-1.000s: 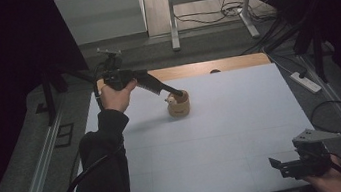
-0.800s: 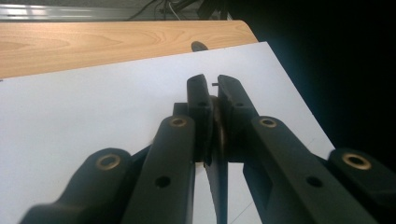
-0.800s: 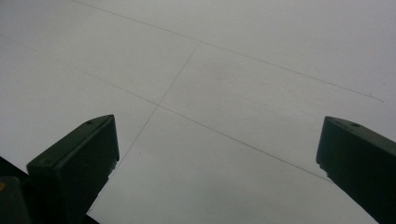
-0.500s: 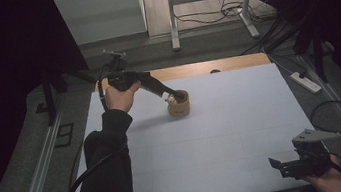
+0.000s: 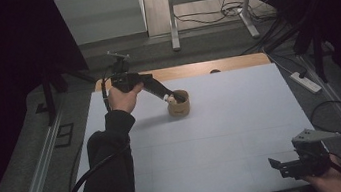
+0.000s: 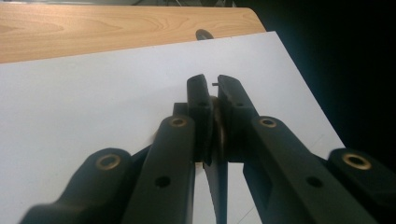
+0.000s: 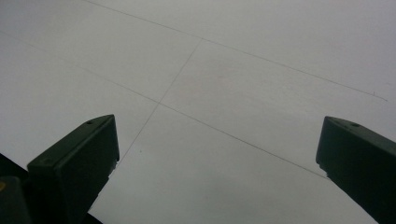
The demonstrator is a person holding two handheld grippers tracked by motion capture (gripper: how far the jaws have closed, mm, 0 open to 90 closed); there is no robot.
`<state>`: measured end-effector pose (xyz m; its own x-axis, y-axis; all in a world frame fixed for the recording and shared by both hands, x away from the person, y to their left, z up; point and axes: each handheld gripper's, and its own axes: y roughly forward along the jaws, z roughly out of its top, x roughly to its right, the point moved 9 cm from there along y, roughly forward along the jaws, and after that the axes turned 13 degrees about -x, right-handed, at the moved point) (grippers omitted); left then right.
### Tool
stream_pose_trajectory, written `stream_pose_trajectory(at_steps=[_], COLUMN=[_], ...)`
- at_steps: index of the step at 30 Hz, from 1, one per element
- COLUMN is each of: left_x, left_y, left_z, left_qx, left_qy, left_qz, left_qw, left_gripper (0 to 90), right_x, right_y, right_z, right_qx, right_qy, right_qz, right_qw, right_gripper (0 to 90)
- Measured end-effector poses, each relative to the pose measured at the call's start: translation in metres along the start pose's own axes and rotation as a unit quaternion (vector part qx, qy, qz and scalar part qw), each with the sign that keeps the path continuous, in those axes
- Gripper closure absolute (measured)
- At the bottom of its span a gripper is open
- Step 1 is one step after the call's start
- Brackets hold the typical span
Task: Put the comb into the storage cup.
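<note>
My left tongs [image 5: 167, 96] are clamped on the rim of the one small tan cup [image 5: 178, 103], which sits on the white table [image 5: 224, 134] toward the far left, just in front of the bare wooden strip [image 5: 214, 65]. In the left gripper view the two black tips pinch a thin brownish edge [image 6: 215, 135] between them, so I judge the grip is made. The cup looks to be resting on the sheet, so lifting or carrying it is still ahead. My right tongs [image 5: 289, 166] wait at the near right corner, jaws wide apart over bare sheet, holding nothing. Count: one cup, two tongs, one table.
</note>
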<state>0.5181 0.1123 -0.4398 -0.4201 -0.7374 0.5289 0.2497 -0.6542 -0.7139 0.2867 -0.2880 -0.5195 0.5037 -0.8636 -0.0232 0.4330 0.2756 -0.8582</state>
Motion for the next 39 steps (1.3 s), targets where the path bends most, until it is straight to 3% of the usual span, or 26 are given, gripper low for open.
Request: stream_pose_trajectory(at_steps=[12,30,39], left_x=[-0.004,-0.013,-0.016], left_y=[0.011,0.015,0.024], left_z=[-0.004,-0.001,-0.001], left_qx=[-0.007,0.010,0.011], left_qy=[-0.008,-0.023,-0.015], left_qz=[-0.001,-0.004,0.010], left_qw=[0.9999,0.9997,0.9998], left_gripper=[83.5,81.9,68.0], right_x=[0.000,-0.001,0.000], right_y=[0.000,0.001,0.001], right_z=[0.000,0.000,0.000], right_qx=[-0.002,-0.004,-0.003], right_qy=[-0.002,-0.002,-0.001], right_qz=[0.001,0.002,0.003], right_qw=[1.0000,1.0000,1.0000], right_gripper=[0.0,0.0,0.0])
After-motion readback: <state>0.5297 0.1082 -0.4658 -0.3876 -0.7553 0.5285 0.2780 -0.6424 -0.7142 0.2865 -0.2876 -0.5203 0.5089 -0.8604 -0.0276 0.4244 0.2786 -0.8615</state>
